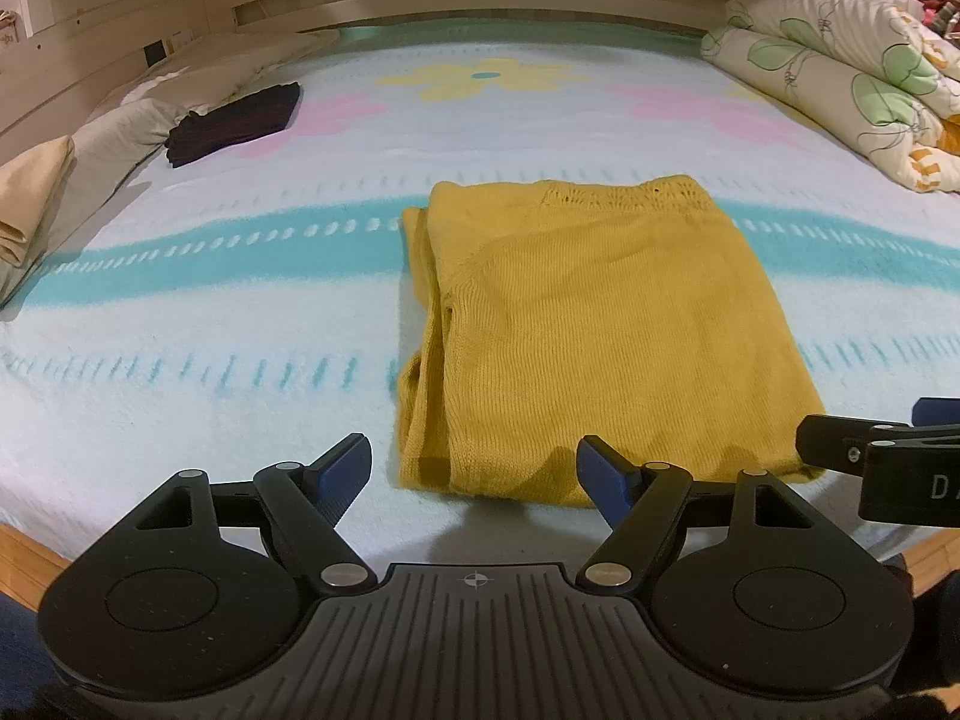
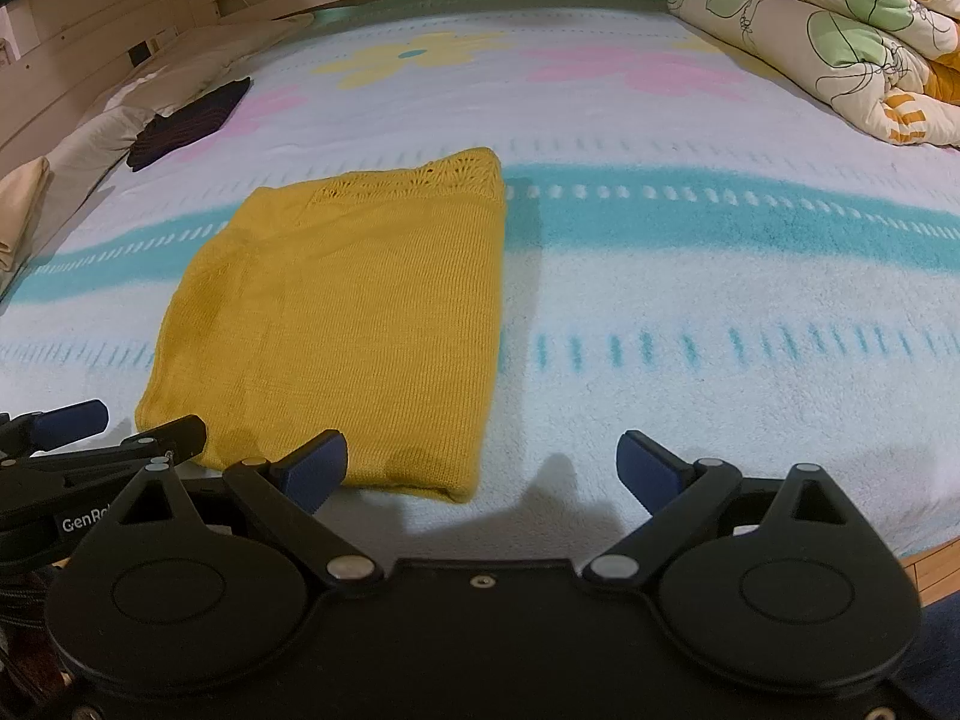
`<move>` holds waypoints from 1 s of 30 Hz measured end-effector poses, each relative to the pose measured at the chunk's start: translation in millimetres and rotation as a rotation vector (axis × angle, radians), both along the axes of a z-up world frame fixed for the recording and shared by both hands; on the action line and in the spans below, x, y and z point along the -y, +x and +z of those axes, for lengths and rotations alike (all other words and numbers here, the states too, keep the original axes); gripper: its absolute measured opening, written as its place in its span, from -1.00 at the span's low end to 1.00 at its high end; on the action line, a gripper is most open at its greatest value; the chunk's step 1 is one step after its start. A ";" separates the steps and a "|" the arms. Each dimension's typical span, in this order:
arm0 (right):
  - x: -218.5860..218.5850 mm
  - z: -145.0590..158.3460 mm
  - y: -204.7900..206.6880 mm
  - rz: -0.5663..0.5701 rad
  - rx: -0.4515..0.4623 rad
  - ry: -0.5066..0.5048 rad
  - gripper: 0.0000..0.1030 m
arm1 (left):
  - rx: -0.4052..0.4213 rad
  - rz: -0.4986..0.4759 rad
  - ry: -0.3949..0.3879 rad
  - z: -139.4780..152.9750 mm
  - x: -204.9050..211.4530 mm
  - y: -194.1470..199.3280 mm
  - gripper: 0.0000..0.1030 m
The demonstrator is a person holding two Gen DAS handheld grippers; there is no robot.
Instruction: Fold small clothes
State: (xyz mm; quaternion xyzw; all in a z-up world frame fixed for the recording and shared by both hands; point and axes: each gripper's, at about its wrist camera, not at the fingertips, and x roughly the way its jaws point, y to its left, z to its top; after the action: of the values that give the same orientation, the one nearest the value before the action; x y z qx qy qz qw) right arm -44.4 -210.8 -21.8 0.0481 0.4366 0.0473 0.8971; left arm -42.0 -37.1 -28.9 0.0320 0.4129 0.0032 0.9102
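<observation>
Yellow knit garment point(image 1: 594, 336) lying flat on the pale blue blanket point(image 1: 198, 372), centre-right of the left wrist frame and centre-left of the right wrist frame, already doubled over with layered edges showing along its left side. Left gripper point(image 1: 474, 474) low in the frame, jaws spread wide and holding nothing, poised just short of the near hem. Right gripper point(image 2: 483, 468) likewise wide open and empty, straddling the garment's lower right corner, its left finger over the hem, its right finger over bare blanket. Dark folded garment point(image 1: 237, 123) in the upper left beside a beige pillow point(image 1: 36, 204); floral quilt point(image 1: 840, 72) bunched in the upper right. Likely risks from here: pinching only the top layer of the loose knit, so the stack peels apart on lifting; catching blanket fleece along with the hem; uneven grips at the two corners, giving a skewed fold; stretchy fabric sagging between the grippers and crumpling instead of folding cleanly; the two grippers, close together, knocking into each other
</observation>
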 end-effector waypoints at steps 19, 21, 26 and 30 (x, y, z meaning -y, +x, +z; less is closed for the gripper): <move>-1.6 -2.3 -0.2 -0.005 -0.005 0.002 0.87 | 0.001 0.000 0.001 -1.8 0.7 0.0 0.44; -1.8 -2.6 -0.7 -0.005 -0.005 0.003 0.87 | -0.001 -0.001 -0.001 -2.0 0.3 0.1 0.44; -1.1 -2.4 0.3 -0.005 -0.006 0.003 0.87 | -0.001 -0.003 -0.004 -1.6 -0.6 0.6 0.44; -2.0 -3.3 -0.4 -0.005 -0.007 0.004 0.87 | 0.000 -0.005 -0.008 -1.4 -1.2 0.5 0.44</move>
State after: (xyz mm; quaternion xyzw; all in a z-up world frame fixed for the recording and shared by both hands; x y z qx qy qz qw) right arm -44.8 -208.8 -25.0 0.0510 0.4395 0.0458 0.8956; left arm -41.5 -35.8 -30.2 0.0293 0.4128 -0.0005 0.9104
